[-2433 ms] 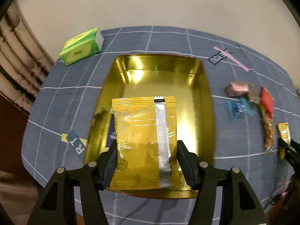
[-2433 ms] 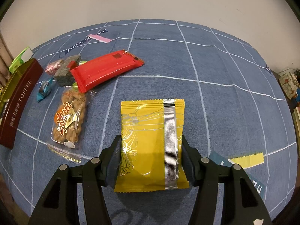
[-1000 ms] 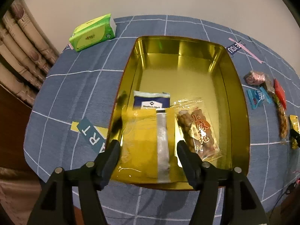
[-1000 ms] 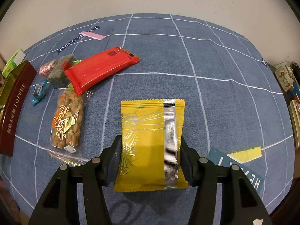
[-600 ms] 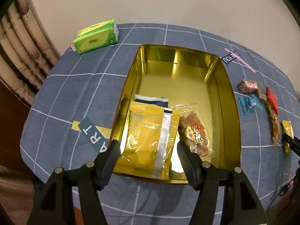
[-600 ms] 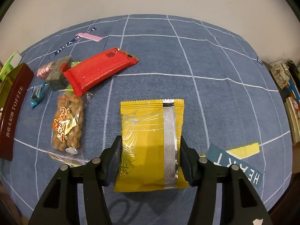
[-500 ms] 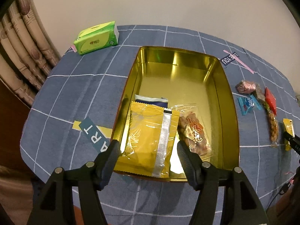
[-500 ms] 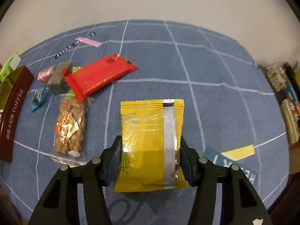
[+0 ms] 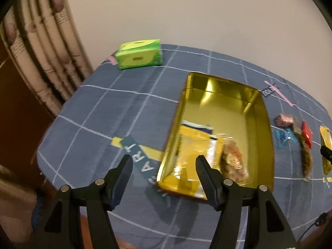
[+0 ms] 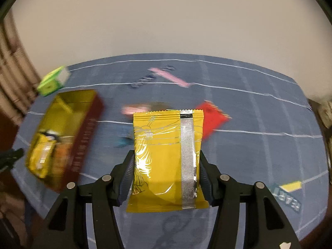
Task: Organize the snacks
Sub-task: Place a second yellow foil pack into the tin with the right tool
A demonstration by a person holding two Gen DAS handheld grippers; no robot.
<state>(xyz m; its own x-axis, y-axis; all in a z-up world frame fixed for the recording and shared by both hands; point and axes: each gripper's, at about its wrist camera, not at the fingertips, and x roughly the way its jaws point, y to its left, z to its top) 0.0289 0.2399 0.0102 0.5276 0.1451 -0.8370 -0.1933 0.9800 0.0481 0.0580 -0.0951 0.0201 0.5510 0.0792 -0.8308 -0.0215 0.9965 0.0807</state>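
right gripper (image 10: 165,171) clamps my yellow foil snack packet (image 10: 166,157) | left gripper (image 9: 162,173) gapes empty | I'd lower it flat into the gold tin's (image 10: 87,122) bare far end (not atop others)

The blue-clothed table (image 9: 108,112) bears a gold tin (image 9: 267,145), a green box (image 9: 139,55) and, seemingly, loose snacks (image 9: 298,137).

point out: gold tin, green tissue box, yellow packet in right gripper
gold tin (image 9: 225,108): left wrist view, bare inside floor.
green tissue box (image 9: 139,57): left wrist view, front face.
yellow packet (image 10: 164,157): right wrist view, wrapper middle.
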